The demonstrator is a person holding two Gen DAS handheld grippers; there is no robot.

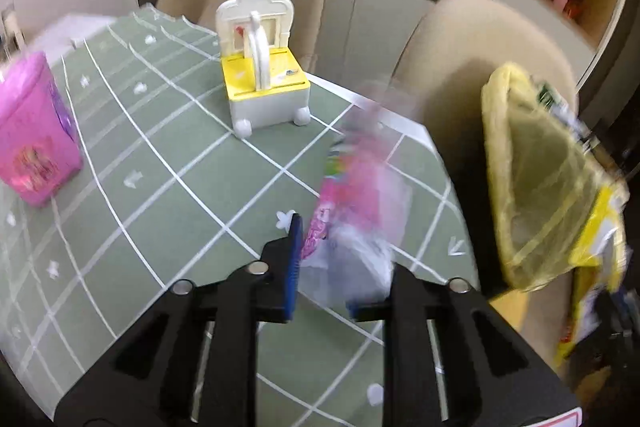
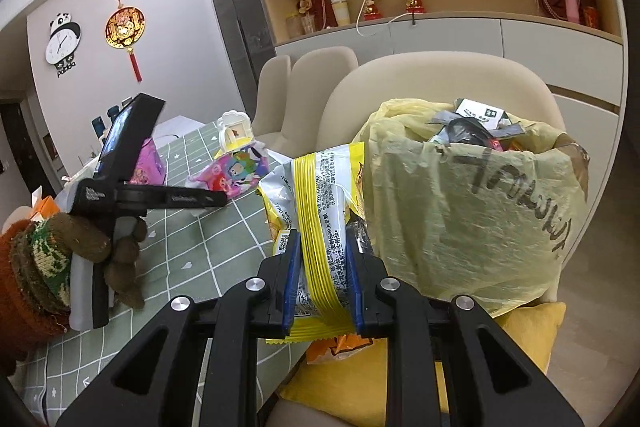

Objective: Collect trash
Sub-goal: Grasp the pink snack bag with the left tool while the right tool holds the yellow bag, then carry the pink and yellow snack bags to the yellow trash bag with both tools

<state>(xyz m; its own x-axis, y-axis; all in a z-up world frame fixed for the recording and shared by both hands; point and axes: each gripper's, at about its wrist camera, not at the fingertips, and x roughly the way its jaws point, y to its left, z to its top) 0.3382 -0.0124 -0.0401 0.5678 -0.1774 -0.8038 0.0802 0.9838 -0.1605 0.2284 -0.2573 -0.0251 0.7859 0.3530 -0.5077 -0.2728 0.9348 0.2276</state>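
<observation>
My right claw [image 2: 322, 279] is clamped on a yellow-and-silver crinkled snack wrapper [image 2: 320, 223], its blue pads pressing the wrapper's striped middle, held just beside the pale yellow plastic trash bag [image 2: 472, 211] that sits on a beige chair. My left claw [image 1: 340, 267] has a pink cartoon-printed plastic wrapper [image 1: 352, 203] between its jaws, which stand narrowly apart; the picture is blurred there, so I cannot tell if the pads truly grip it. That wrapper hangs above the green checked surface [image 1: 160, 187], near the edge facing the bag. To do this step well, I judge I should lift the yellow wrapper over the bag's rim before letting go, since the mouth is already crowded with rubbish. I would keep both claws apart so neither knocks the bag over.
</observation>
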